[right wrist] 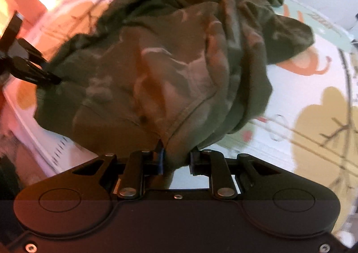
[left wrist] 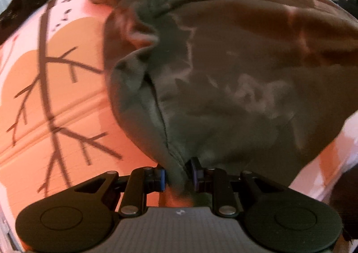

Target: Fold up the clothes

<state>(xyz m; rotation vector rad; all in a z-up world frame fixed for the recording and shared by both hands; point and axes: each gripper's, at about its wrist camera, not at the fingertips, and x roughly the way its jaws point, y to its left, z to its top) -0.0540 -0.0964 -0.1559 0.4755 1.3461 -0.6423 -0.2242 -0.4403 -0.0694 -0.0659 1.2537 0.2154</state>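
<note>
The left gripper (left wrist: 176, 176) points straight down, its jaws clamped on a bunched fold of the green garment (left wrist: 223, 78). The right gripper (right wrist: 176, 160) tilts steeply downward, jaws likewise pinched on cloth. In its view, the left gripper shows at nine o'clock.

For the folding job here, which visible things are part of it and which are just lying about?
In use:
- olive green garment, bunched and lifted
- left gripper, shut on the garment
- right gripper, shut on the garment

Lying about:
- printed bedsheet underneath, the work surface
- dark cloth at the far edge, untouched
</note>
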